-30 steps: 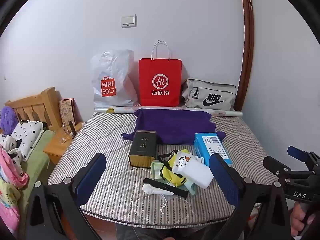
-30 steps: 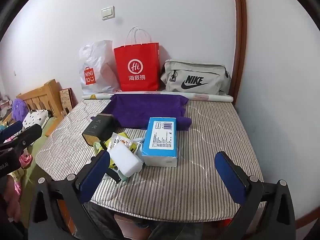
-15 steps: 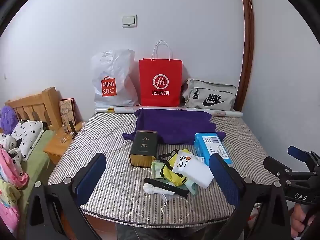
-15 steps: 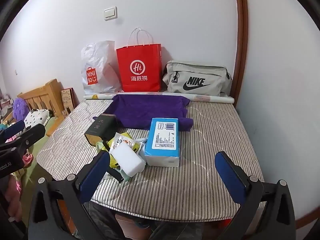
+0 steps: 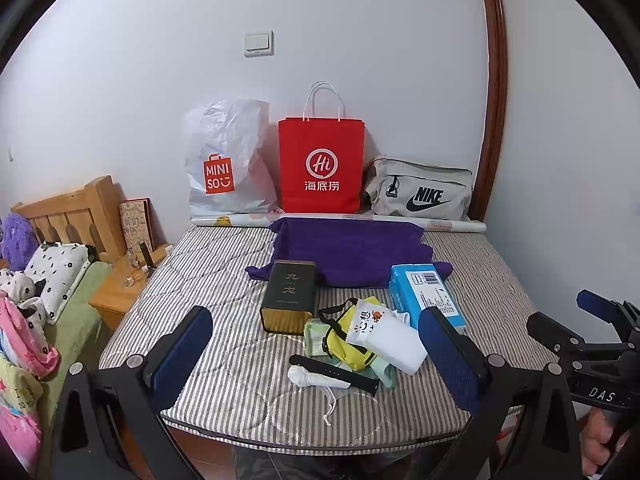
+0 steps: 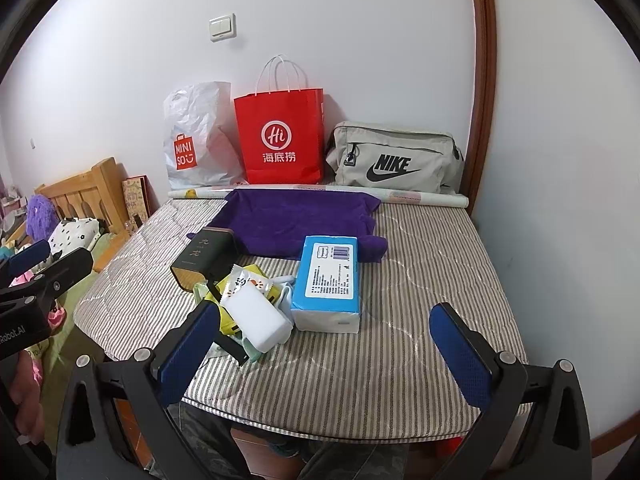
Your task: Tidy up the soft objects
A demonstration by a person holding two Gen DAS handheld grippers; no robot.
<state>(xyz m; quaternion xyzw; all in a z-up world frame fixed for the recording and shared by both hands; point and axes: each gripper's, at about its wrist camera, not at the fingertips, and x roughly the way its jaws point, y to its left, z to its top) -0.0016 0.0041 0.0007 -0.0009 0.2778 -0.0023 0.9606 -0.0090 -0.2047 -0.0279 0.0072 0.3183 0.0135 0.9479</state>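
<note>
A pile of small items lies near the front of the striped mattress [image 5: 224, 280]: a yellow pouch [image 5: 346, 340], a white soft pack [image 5: 394, 340], a green pack [image 5: 314, 332], a black strap [image 5: 332, 372] and a white drawstring cloth [image 5: 316, 378]. Beside them are a blue tissue pack [image 5: 424, 292] [image 6: 330, 276] and a dark tin [image 5: 288, 292] [image 6: 202, 254]. Behind lies a purple towel [image 5: 352, 252] [image 6: 296, 220]. My left gripper [image 5: 320, 354] hangs open before the pile, holding nothing. My right gripper [image 6: 324, 348] is open and empty, in front of the tissue pack.
Against the back wall stand a white Miniso bag [image 5: 224, 168], a red paper bag [image 5: 320, 164] and a grey Nike bag [image 5: 420, 196], with a paper roll [image 5: 448, 224] in front. A wooden bedside cabinet [image 5: 120, 292] and a bed with pillows are left.
The right wrist view has shifted slightly, so the items sit a little further right in it. Both grippers stay open and no object has moved.
</note>
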